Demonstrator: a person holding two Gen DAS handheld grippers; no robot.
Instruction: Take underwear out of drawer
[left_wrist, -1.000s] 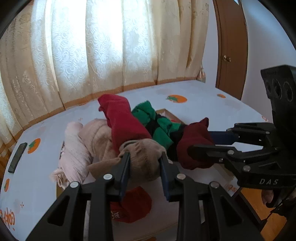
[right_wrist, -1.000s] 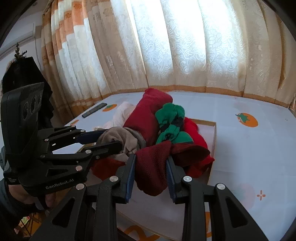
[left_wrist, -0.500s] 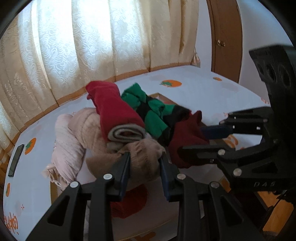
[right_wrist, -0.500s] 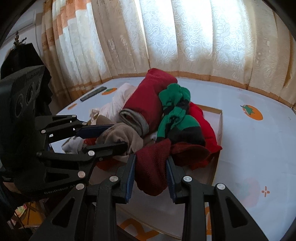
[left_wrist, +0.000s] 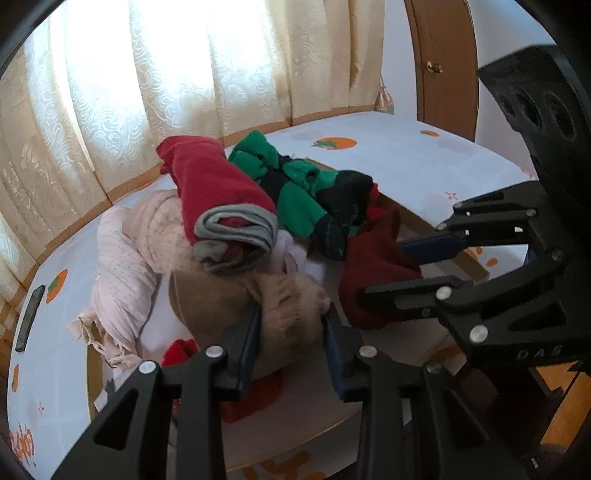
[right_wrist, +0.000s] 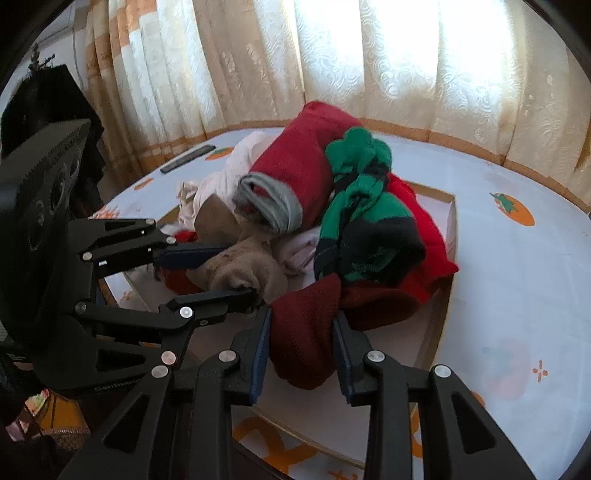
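A shallow wooden drawer (right_wrist: 449, 221) lies on the bed with a heap of underwear in it. My left gripper (left_wrist: 290, 325) is shut on a tan piece (left_wrist: 288, 314); it also shows in the right wrist view (right_wrist: 236, 266). My right gripper (right_wrist: 301, 339) is shut on a dark red piece (right_wrist: 306, 332), seen in the left wrist view (left_wrist: 373, 273) too. A red roll with a grey band (left_wrist: 221, 199), a green and black piece (left_wrist: 306, 192) and pale pink pieces (left_wrist: 125, 266) lie on the heap behind.
The bed sheet (right_wrist: 517, 258) is white with orange fruit prints. A dark remote (left_wrist: 29, 317) lies at the bed's left edge. Cream curtains (left_wrist: 184, 74) hang behind, and a wooden door (left_wrist: 439, 62) stands at the right.
Both grippers have kept their hold and risen and tipped to look down on the heap. The red roll's grey band has come into view.
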